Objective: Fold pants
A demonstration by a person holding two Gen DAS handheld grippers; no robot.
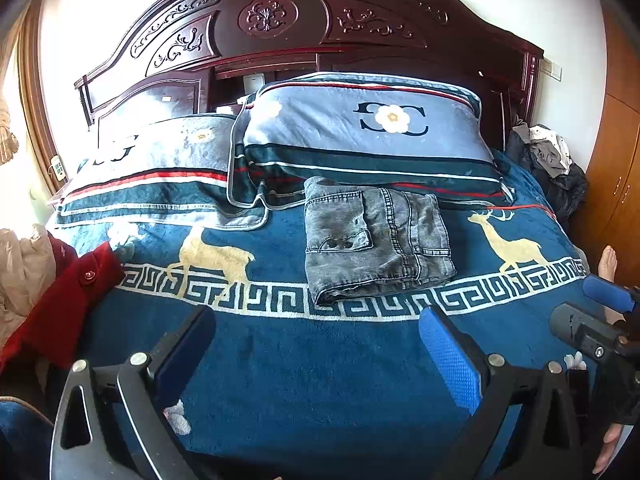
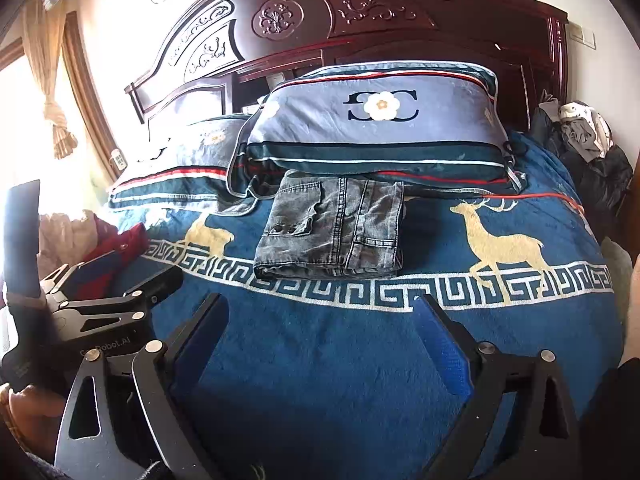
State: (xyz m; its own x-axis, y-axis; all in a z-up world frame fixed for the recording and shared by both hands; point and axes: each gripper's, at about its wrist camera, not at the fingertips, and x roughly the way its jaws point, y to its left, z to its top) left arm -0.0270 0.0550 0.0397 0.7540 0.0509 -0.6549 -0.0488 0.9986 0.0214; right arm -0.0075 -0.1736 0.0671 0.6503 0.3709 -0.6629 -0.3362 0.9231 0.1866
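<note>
A pair of grey denim pants (image 1: 372,238) lies folded into a compact rectangle on the blue deer-pattern blanket (image 1: 304,360), just in front of the pillows. It also shows in the right wrist view (image 2: 332,230). My left gripper (image 1: 318,320) is open and empty, held above the blanket nearer than the pants and apart from them. My right gripper (image 2: 320,308) is open and empty too, also short of the pants. The right gripper shows at the right edge of the left wrist view (image 1: 600,320); the left gripper shows at the left of the right wrist view (image 2: 100,300).
Two blue pillows (image 1: 360,136) lean on the carved dark wood headboard (image 1: 280,20). A red garment (image 1: 60,300) and pale cloth lie at the bed's left edge. A heap of dark clothes (image 1: 552,168) sits at the back right, beside a wooden wardrobe (image 1: 616,184).
</note>
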